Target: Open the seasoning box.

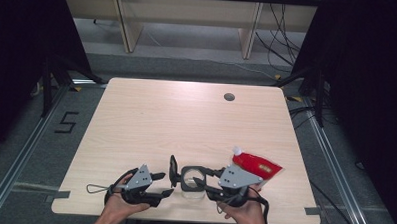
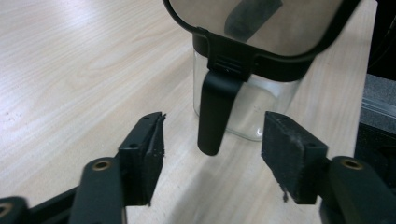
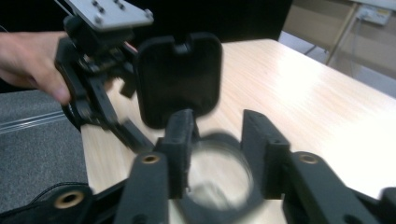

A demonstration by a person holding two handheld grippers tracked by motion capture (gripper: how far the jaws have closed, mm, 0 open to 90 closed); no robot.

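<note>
A: We see the left gripper (image 2: 212,149) released, pads apart, the black latch tab (image 2: 215,112) of the lid (image 2: 261,28) hanging between them untouched.

B: And the clear glass jar (image 2: 252,107) stands just beyond it. Our right gripper (image 3: 217,140) is unclenched too, poised over the jar's open mouth; a red pouch (image 1: 257,164) lies beside it.

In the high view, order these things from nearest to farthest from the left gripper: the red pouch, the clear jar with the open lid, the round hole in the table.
1. Clear jar: just right of the left gripper.
2. Red pouch: farther right, behind the right gripper.
3. Round hole: far side of the table.
</note>
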